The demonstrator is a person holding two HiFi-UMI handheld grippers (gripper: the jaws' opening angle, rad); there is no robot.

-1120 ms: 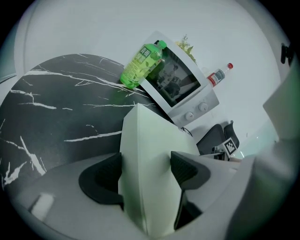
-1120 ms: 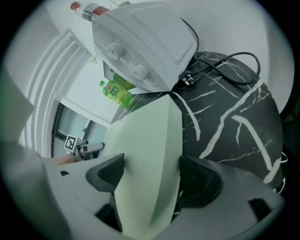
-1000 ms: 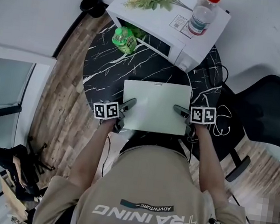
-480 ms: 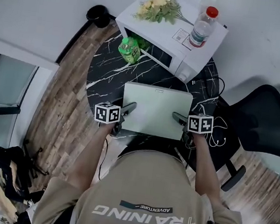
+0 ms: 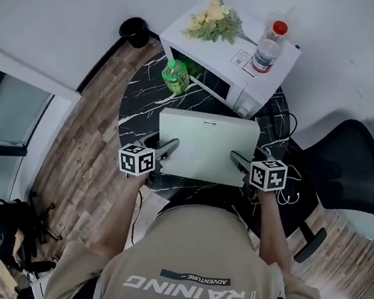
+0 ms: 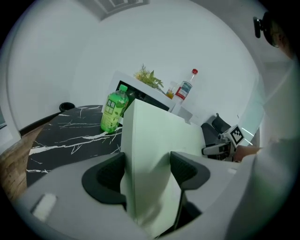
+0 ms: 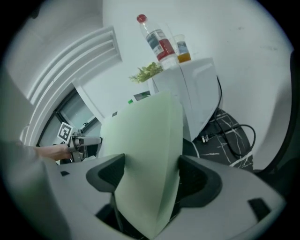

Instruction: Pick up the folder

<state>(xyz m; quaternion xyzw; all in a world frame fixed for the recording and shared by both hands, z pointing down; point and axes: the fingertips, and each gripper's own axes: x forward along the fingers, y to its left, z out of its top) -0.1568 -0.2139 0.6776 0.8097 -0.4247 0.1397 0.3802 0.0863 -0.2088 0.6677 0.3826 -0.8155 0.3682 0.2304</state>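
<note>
The left hand-held gripper (image 5: 168,147) and right hand-held gripper (image 5: 239,160) each clamp opposite edges of a pale green folder (image 5: 205,144) over the black bench (image 5: 138,105), near a green bottle (image 5: 176,77).

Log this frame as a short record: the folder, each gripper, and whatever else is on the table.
folder: pale green, over the black marble table, seemingly lifted
left gripper: jaws shut on the folder's near-left corner
right gripper: jaws shut on the folder's near-right corner
on table: white microwave, green bottle
on microwave: flowers, red-capped bottle
</note>
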